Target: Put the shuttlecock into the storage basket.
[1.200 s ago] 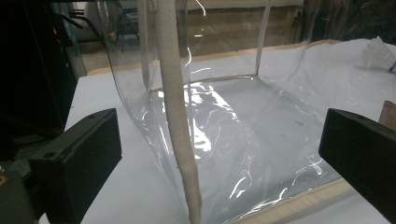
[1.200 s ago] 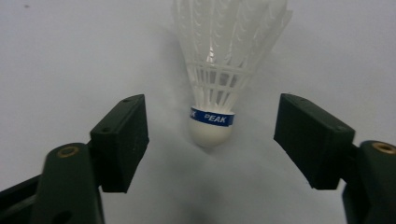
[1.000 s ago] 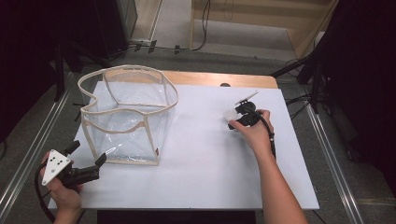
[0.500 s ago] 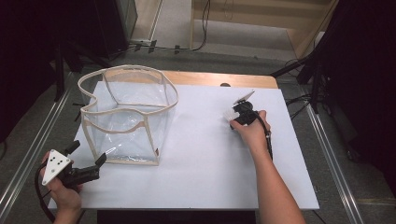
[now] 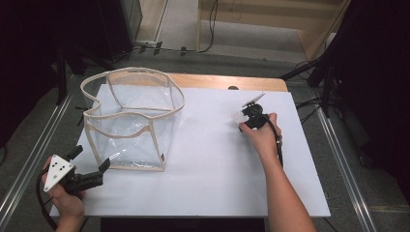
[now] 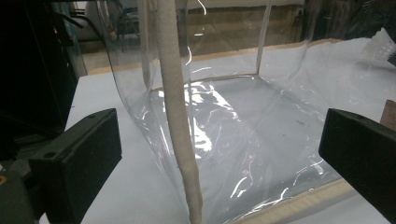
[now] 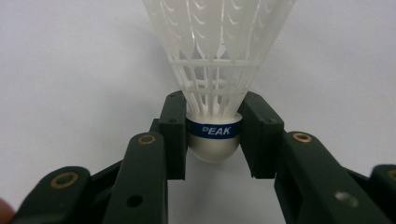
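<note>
From above, my right hand hides most of the shuttlecock (image 7: 214, 70). It is white plastic with a blue band, on the table (image 5: 203, 164), pinched by my right gripper (image 7: 214, 135), whose jaws just closed.

So the right gripper (image 7: 214, 135) has just closed its black fingers (image 7: 172, 135) onto a white plastic shuttlecock (image 7: 217, 60), pinching the rounded cork base right at the blue band that says PEAK. The skirt fans out away from the camera over the plain white tabletop (image 7: 70, 70).
</note>
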`<state>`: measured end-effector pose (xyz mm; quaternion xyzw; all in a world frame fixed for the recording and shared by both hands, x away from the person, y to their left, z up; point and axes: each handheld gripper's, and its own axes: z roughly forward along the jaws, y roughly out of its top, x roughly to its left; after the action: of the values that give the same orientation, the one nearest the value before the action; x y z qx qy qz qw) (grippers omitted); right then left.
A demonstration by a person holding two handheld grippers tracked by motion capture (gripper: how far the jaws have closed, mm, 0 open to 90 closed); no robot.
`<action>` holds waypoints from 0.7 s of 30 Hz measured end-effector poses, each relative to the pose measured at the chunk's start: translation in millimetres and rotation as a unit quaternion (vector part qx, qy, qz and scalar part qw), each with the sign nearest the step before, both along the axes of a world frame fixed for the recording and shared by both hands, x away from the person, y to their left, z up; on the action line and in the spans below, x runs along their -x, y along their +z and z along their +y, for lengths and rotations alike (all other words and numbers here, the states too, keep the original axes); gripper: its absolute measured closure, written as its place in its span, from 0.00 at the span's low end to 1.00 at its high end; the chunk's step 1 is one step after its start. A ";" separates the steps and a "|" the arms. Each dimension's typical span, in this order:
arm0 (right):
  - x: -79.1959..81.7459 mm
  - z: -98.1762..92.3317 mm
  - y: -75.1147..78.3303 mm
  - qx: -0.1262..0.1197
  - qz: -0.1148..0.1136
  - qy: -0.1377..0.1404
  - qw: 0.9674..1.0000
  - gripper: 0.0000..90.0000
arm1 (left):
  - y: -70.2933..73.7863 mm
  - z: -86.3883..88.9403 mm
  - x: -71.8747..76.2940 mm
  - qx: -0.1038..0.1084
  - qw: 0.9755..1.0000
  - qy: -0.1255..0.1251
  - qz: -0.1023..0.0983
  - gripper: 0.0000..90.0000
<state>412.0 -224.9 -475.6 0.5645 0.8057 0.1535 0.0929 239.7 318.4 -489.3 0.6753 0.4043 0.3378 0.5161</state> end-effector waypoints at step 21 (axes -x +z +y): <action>6.4 12.6 14.7 -0.038 -0.019 0.039 0.998 0.69 | 0.0 0.7 0.0 0.001 1.000 -0.002 -0.001 0.00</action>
<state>405.6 -212.3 -460.9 0.5328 0.8187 0.1984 0.0804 239.7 319.1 -489.2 0.6750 0.4032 0.3371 0.5179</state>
